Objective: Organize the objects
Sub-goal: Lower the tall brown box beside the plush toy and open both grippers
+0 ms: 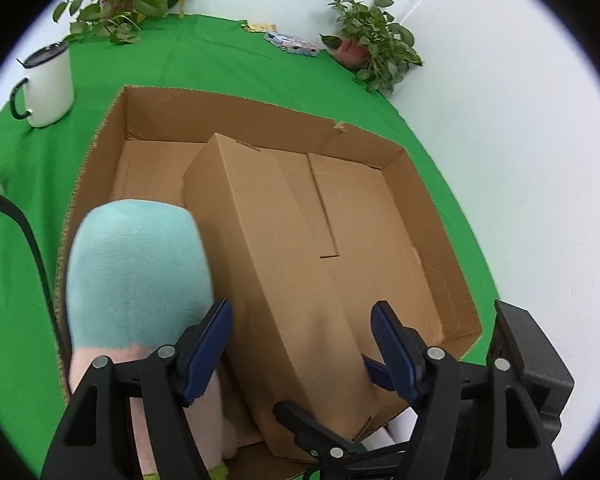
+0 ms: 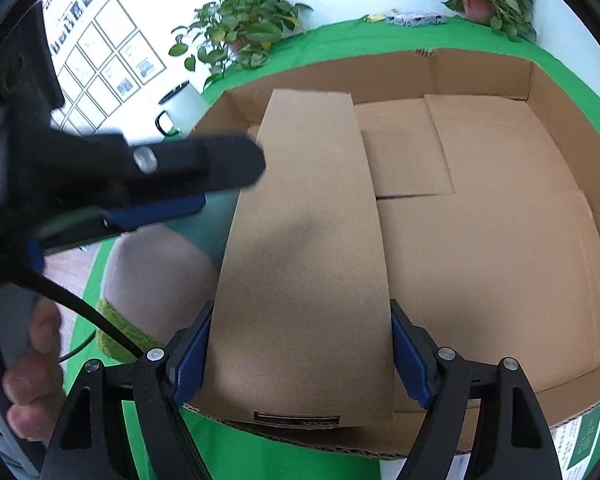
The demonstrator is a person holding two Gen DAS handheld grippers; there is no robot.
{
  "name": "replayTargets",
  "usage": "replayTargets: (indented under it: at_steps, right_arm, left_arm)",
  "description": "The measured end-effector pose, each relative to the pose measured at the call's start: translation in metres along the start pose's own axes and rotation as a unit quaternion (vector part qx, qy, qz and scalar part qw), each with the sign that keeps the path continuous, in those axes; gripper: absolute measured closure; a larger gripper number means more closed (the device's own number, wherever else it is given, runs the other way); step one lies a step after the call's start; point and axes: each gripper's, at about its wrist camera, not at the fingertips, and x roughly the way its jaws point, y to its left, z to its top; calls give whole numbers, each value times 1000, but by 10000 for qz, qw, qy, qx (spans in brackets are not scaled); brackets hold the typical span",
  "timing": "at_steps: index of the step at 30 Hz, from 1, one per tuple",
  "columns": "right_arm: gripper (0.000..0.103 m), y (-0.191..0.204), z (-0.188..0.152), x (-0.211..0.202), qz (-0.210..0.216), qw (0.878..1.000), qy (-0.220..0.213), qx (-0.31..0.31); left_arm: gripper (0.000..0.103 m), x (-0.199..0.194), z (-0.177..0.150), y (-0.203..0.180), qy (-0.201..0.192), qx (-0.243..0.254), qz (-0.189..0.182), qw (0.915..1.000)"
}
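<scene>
A long closed cardboard box (image 1: 284,272) lies inside a large open cardboard tray box (image 1: 236,120) on a green cloth. My right gripper (image 2: 300,344) is shut on the near end of the long box (image 2: 304,264), one pad on each side. A plush toy with a teal top and pink body (image 1: 136,272) sits at the tray's left side, next to the long box; it also shows in the right wrist view (image 2: 160,276). My left gripper (image 1: 302,324) is open above the long box, its left pad against the plush.
A white mug with a black rim (image 1: 48,88) stands on the green cloth (image 1: 228,56) to the left. Potted plants (image 1: 372,40) stand at the far edge by the white wall. A flat colourful packet (image 1: 292,43) lies at the back.
</scene>
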Motion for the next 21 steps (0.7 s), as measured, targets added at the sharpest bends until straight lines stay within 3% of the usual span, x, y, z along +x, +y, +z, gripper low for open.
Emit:
replayTargets:
  at_steps: [5,10,17,21]
  right_arm:
    - [21,8,-2,7,81,9998,161,18]
    - [20,20,-20,0,-60,9999,19,-97]
    - [14,13,-29,-37,-680,9940,-740,-442]
    - [14,6,-35,-51,-564,9949,-714,-434]
  left_arm:
    - [34,-3,5,9,-69,-109,49,9999]
    - [34,-6,1,7,-342,-37,125,9993]
    - [32,-35,-17,-16,-1361,521,692,9869]
    - [32,-31,-20,-23,-1307,538,787,9868]
